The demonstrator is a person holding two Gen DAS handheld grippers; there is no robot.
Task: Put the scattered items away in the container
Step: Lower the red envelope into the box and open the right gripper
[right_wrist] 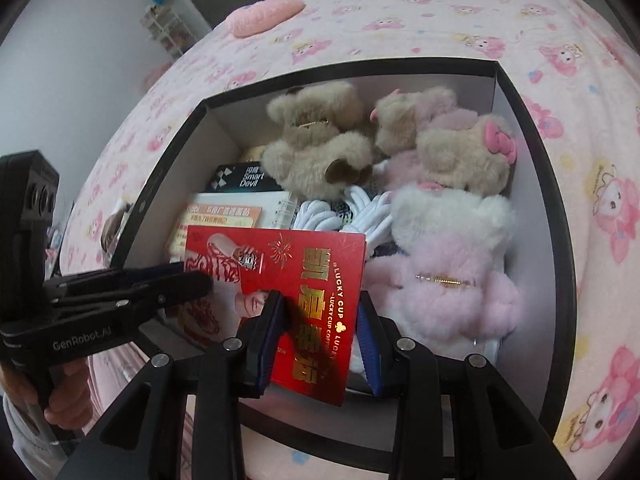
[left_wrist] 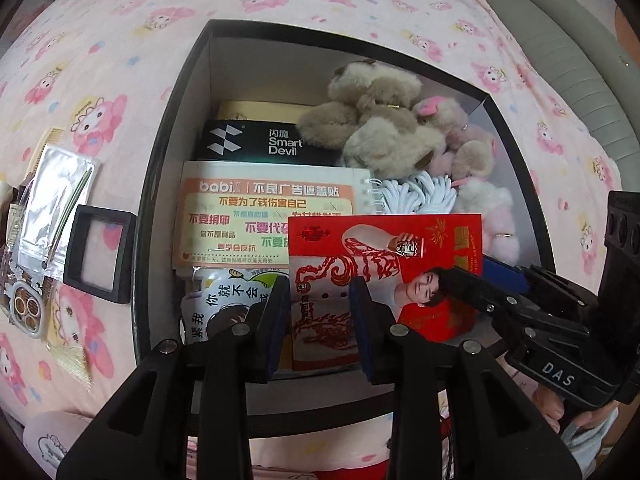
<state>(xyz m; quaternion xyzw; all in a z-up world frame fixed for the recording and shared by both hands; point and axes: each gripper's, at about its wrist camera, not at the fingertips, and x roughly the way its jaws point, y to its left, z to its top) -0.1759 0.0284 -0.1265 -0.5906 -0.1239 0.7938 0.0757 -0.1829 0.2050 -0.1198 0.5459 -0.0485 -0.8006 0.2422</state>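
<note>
**Desk:** Where does the red card [right_wrist: 304, 280] sit?

**Field:** It sits over the near end of the black box [left_wrist: 176, 128], tilted, its lower corner jutting past the near rim. The left gripper [left_wrist: 318, 312] hovers released, its pads apart with the card behind them, not pinched. The card runs between the fingers of the right gripper [right_wrist: 318, 324], but whether the pads press on it cannot be told.

**Desk:** What does a clean finish take?

**Field:** Probably lowering the card flat onto the notebook [left_wrist: 260, 208], clear of the plush toys [right_wrist: 440, 264], with that corner brought inside the rim before any letting go. A foil pouch [left_wrist: 52, 200] and a small black frame [left_wrist: 100, 254] wait on the pink bedsheet [left_wrist: 280, 0] beside the box.
</note>
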